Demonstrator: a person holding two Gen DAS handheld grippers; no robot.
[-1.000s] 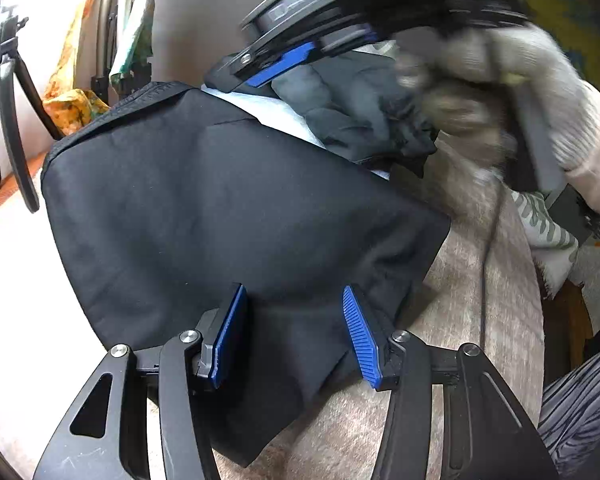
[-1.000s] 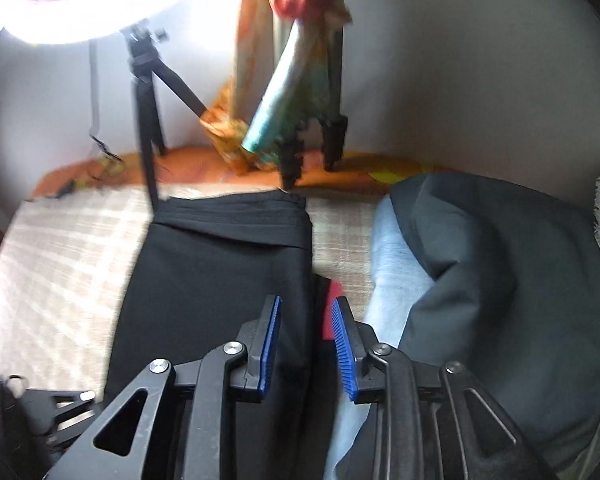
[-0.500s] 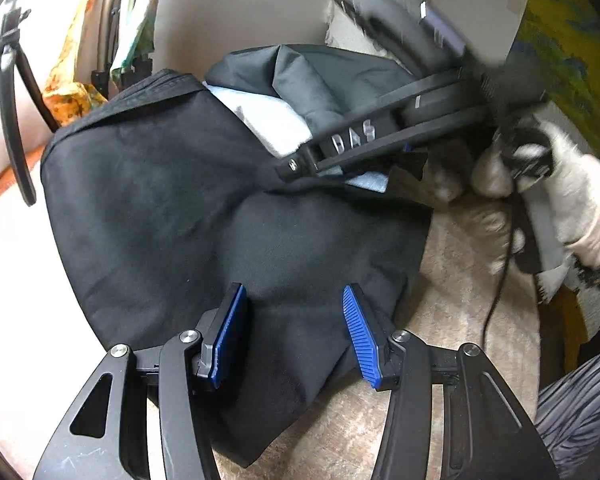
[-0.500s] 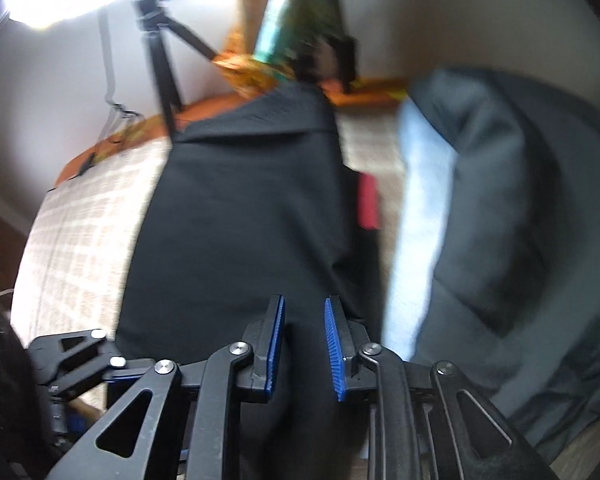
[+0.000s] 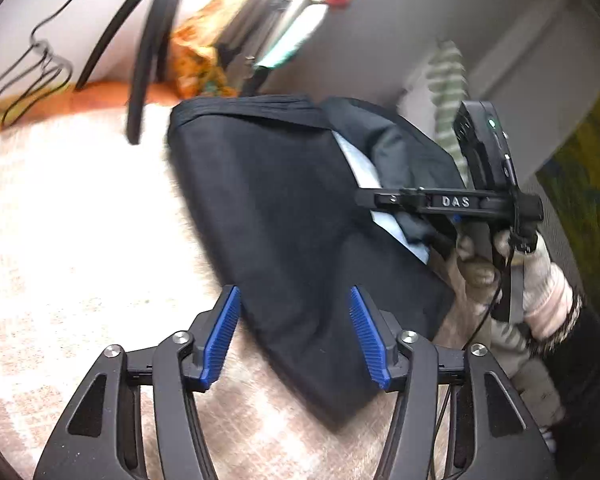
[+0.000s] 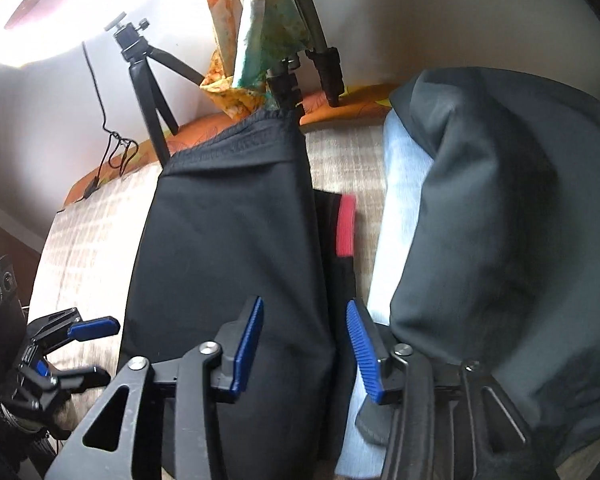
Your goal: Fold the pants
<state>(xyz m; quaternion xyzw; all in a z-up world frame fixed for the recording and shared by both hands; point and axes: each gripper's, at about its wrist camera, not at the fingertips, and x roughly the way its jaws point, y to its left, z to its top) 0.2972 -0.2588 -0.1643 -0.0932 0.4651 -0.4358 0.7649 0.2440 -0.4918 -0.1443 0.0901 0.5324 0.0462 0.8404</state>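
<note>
While both jaws are opening, black pants [image 5: 284, 216] lie flat between each pair, ungripped.

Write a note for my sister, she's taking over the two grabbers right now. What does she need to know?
Left gripper: jaws opening over the near end of the black pants, pads not pressing cloth.
Right gripper: jaws opening over the pants' right edge, gripping nothing.
The pants lie folded into a long strip on the checked cloth, waistband at the far end near the tripod. A heap of grey and light blue clothes sits to their right.
Done: folded lengthwise.
Left: probably fold the near end toward the waistband, then smooth.
</note>
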